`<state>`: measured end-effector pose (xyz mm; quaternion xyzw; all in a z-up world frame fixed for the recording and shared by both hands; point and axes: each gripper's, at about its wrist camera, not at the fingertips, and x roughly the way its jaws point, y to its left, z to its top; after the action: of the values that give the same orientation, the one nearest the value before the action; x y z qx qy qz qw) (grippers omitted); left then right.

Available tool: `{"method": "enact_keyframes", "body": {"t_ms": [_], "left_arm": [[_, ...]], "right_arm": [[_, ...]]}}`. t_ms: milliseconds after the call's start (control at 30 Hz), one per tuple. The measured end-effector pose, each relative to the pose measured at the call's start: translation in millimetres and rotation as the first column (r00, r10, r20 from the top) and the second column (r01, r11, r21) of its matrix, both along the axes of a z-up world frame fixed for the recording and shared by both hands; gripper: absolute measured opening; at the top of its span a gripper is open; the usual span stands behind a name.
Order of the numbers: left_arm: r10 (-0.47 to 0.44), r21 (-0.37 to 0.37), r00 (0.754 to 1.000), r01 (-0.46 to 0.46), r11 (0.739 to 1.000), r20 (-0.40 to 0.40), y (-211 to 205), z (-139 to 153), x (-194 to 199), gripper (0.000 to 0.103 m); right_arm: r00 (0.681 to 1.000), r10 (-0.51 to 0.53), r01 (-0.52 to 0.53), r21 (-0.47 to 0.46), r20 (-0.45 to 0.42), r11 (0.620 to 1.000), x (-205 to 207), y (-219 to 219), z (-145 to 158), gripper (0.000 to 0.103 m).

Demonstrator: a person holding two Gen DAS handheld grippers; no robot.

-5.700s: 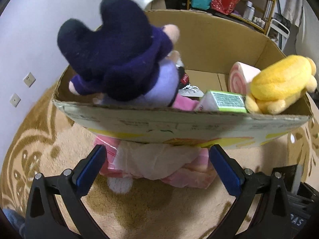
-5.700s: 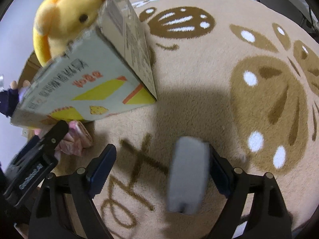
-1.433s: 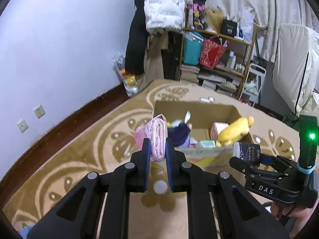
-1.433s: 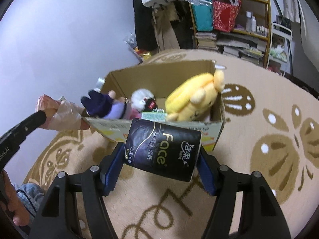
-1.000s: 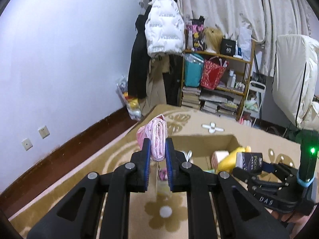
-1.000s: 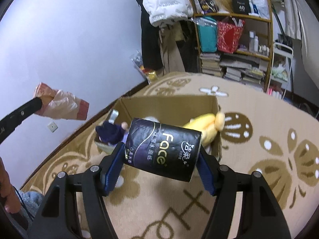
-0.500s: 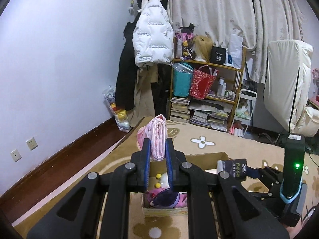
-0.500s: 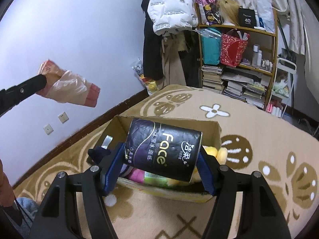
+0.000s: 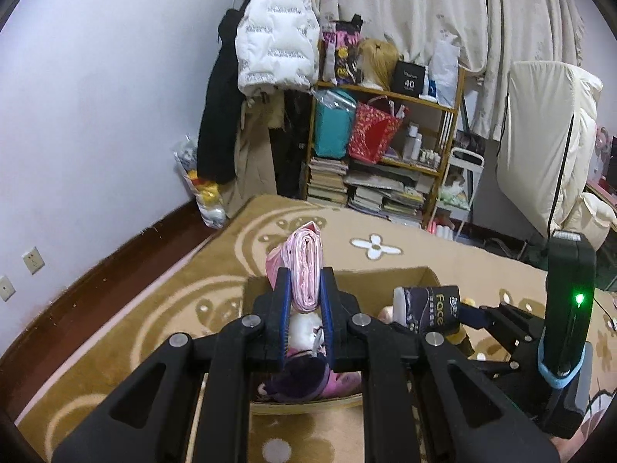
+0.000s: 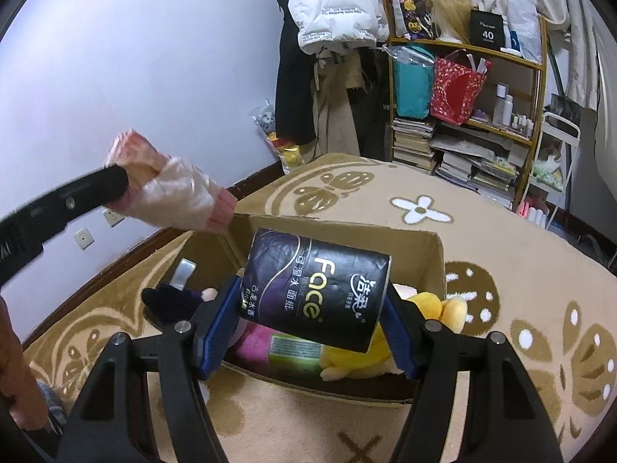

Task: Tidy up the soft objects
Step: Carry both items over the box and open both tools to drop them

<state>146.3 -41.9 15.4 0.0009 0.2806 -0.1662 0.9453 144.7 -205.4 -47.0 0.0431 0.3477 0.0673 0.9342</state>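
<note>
Pinching a pink tissue pack [image 9: 306,270] tightly between its blue pads, the left gripper [image 9: 304,289] is holding the pack upright, so that the pack's top is sticking out above the fingertips. Beyond and below those fingertips, the open cardboard box [image 9: 347,276] is sitting on the patterned tan carpet [image 9: 154,308], and a dark purple plush toy [image 9: 299,380] is lying in the box's near end, directly under the left gripper.

To that gripper's right, the right gripper [image 10: 308,316] is clamping a black tissue roll [image 10: 314,289] across its width, with a blue pad pressing on each end of the roll. The roll is lying crosswise between the fingers, tilting slightly down to the right, and is hanging over the box's interior. Under and just behind the roll, a yellow plush toy [image 10: 424,328], a green packet [image 10: 295,349] and a pink soft item [image 10: 256,341] are resting inside the box.

In the right wrist view, the pink tissue pack is hanging in the air to the upper left, above the box's far left corner. Far ahead of both tools, a cluttered shelf [image 9: 385,135] is standing against the curtained wall.
</note>
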Motion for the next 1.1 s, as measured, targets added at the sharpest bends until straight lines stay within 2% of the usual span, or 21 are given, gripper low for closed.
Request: {"method": "enact_keyframes", "body": {"t_ms": [267, 400, 800, 900, 967, 1100], "left_arm": [[-0.017, -0.027, 0.998, 0.016, 1.000, -0.054, 0.4, -18.6, 11.5, 0.014], [-0.035, -0.079, 0.995, 0.028, 0.996, -0.089, 4.5, -21.2, 16.8, 0.014], [0.009, -0.014, 0.989, -0.011, 1.000, -0.148, 9.1, -35.4, 12.2, 0.018], [0.029, 0.018, 0.988, -0.027, 0.999, -0.151, 10.6, -36.1, 10.9, 0.029], [0.050, 0.038, 0.987, -0.045, 0.998, -0.153, 12.5, -37.5, 9.4, 0.045], [0.098, 0.051, 0.986, -0.092, 0.995, -0.135, 22.1, -34.8, 3.6, 0.069]], "right_arm": [[1.000, -0.022, 0.022, 0.008, -0.010, 1.000, 2.4, -3.0, -9.6, 0.073], [1.000, -0.007, 0.007, -0.021, -0.003, 1.000, 1.7, 2.3, -11.2, 0.073], [1.000, 0.000, 0.000, -0.059, 0.000, 0.998, 2.2, 8.9, -12.1, 0.074], [1.000, -0.002, 0.002, -0.059, 0.000, 0.998, 2.3, 8.3, -11.7, 0.074], [1.000, -0.007, 0.008, -0.056, 0.003, 0.998, 2.4, 8.0, -10.6, 0.083], [1.000, -0.016, 0.017, -0.051, 0.009, 0.999, 0.9, 6.0, -8.9, 0.088]]}}
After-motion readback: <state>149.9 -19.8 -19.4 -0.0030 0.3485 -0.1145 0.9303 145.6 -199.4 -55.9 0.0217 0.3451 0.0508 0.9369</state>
